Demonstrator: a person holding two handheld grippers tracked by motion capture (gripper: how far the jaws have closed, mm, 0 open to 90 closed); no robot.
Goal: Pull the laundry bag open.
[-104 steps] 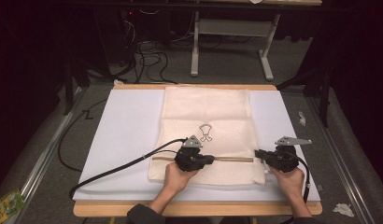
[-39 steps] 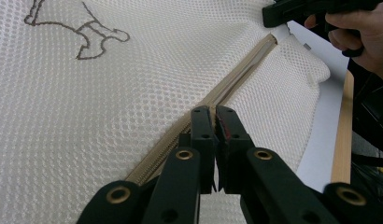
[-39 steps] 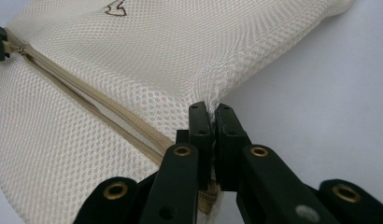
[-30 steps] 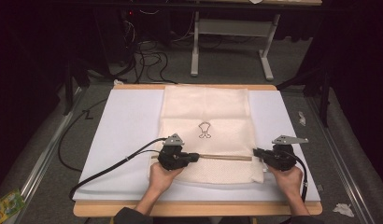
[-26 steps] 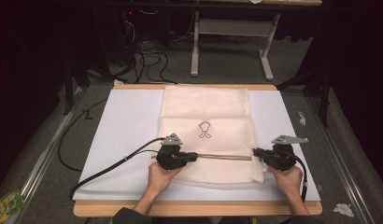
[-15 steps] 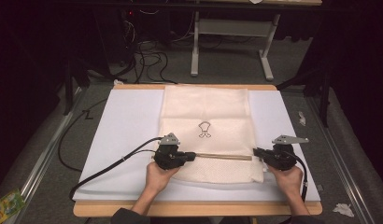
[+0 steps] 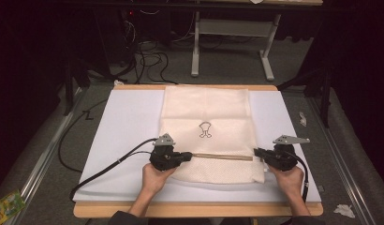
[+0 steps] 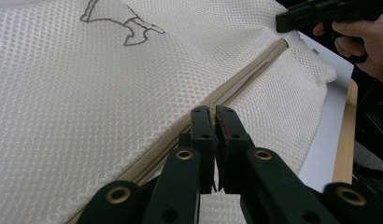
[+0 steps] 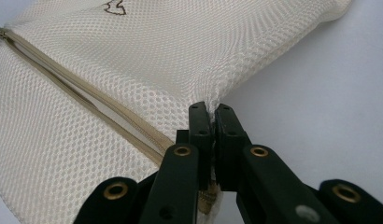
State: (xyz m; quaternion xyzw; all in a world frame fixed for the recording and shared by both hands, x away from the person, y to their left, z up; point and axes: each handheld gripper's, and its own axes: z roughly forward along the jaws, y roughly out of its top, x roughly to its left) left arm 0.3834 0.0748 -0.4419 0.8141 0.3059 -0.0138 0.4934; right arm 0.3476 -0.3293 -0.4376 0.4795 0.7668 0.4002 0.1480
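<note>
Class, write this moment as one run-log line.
left hand-held gripper: shut on zip pull | right hand-held gripper: shut on mesh bag edge | zip: partly open | bag flat on table

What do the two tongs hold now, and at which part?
Both hold the mesh bag. The left tongs are shut on its zipper, apparently on the pull. The right tongs pinch the bag's edge by the zipper's end.
</note>
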